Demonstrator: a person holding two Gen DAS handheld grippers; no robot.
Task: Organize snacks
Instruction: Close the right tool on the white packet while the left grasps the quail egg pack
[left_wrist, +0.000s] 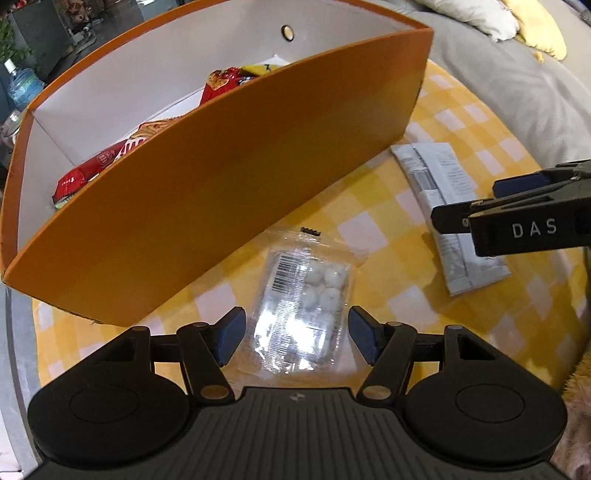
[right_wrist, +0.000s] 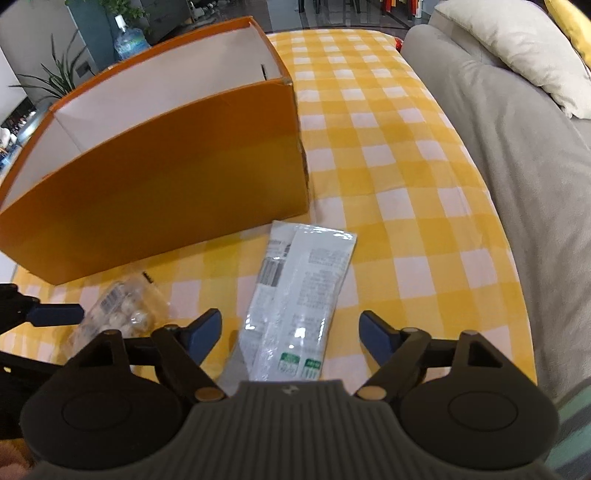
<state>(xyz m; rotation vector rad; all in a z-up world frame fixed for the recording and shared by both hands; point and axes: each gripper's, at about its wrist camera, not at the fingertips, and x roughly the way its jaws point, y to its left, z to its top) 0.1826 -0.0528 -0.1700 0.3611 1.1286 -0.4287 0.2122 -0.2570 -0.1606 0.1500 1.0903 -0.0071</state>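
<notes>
Left gripper (left_wrist: 295, 332) with jaws spread over a clear bag of white balls (left_wrist: 306, 295) lying on the yellow checked cloth (right_wrist: 406, 184), right gripper (right_wrist: 291, 332) likewise spread above a flat white packet (right_wrist: 295, 288), orange box (left_wrist: 229, 177) just beyond holding red snack packs (left_wrist: 92, 170), grey sofa (right_wrist: 517, 166) at far right.

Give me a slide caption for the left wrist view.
Open left tool straddling clear candy pack beside orange box.

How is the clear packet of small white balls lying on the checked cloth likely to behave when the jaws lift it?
The clear packet of white balls is thin glossy film, so it will probably feel slippery and crumple. The round pieces inside look loose and may shift, making it sag. It seems light for its size.
</notes>
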